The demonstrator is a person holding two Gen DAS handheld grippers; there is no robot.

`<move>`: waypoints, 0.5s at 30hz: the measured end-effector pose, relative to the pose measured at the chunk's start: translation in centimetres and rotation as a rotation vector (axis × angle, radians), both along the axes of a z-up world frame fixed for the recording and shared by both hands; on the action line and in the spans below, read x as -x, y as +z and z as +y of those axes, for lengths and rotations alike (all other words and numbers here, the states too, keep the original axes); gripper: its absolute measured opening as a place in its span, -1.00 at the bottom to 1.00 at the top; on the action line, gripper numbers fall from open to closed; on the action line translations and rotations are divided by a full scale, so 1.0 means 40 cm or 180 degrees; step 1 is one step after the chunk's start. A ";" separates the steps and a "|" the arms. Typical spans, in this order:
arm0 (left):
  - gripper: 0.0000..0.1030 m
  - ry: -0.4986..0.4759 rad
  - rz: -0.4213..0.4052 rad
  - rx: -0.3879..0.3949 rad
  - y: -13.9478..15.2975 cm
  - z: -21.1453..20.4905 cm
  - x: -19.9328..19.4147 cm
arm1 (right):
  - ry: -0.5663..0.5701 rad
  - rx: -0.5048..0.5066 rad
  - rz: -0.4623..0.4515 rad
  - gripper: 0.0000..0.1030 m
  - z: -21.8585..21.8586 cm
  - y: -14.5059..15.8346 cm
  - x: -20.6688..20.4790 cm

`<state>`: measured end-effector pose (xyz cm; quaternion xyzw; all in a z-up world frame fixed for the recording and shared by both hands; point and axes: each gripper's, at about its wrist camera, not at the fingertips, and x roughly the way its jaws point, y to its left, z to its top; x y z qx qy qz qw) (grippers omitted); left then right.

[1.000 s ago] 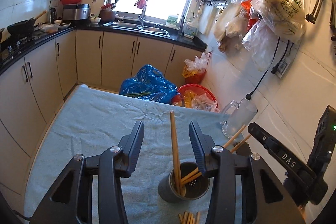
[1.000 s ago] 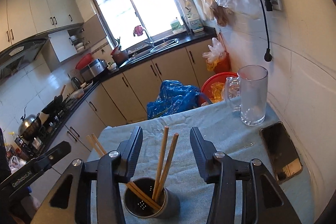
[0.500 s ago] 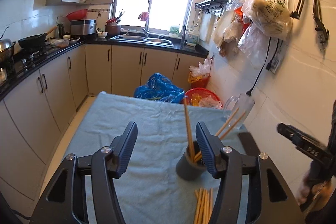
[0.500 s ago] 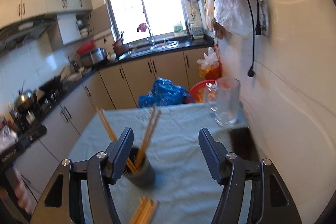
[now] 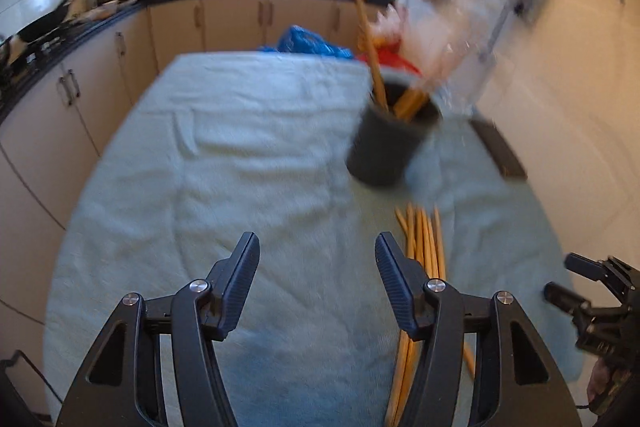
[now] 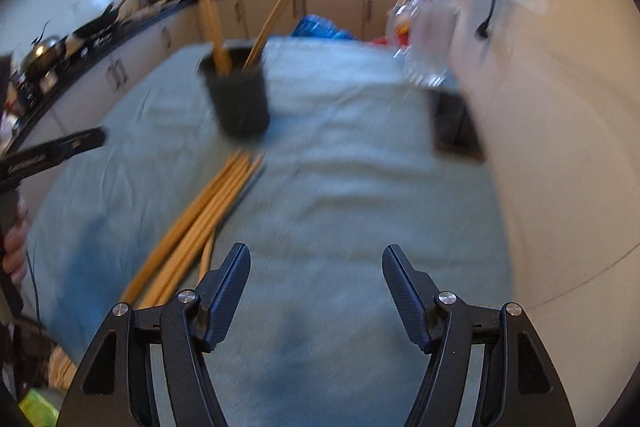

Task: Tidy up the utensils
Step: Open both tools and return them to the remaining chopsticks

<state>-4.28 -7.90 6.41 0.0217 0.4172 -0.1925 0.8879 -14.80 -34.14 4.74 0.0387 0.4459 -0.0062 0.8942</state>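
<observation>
both tongs empty, right apparently opening

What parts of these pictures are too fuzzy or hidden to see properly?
- Loose chopsticks, left wrist view: near ends hidden behind the left gripper; number unclear.
- Glass mug, right wrist view: smeared by motion blur.
- Dark holder, both views: inside unseen; chopsticks in it uncountable.
- Flat dark thing by the wall: blurred.
</observation>
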 end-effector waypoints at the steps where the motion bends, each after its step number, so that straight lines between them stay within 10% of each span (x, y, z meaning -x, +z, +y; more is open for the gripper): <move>1: 0.15 -0.0078 0.0020 -0.0063 -0.021 -0.020 0.009 | 0.0056 -0.0050 0.0044 0.38 0.014 -0.031 0.007; 11: -0.22 -0.0787 0.0113 -0.0540 -0.158 -0.193 0.041 | 0.0382 -0.0321 0.0058 0.13 0.133 -0.143 0.014; 13: -0.85 -0.0762 0.0194 -0.0490 -0.155 -0.197 0.019 | 0.0417 -0.0259 0.0059 0.04 0.159 -0.154 0.011; 15: -0.99 -0.0633 0.0302 -0.0472 -0.163 -0.185 -0.006 | 0.0360 -0.0056 0.0019 -0.40 0.175 -0.161 0.006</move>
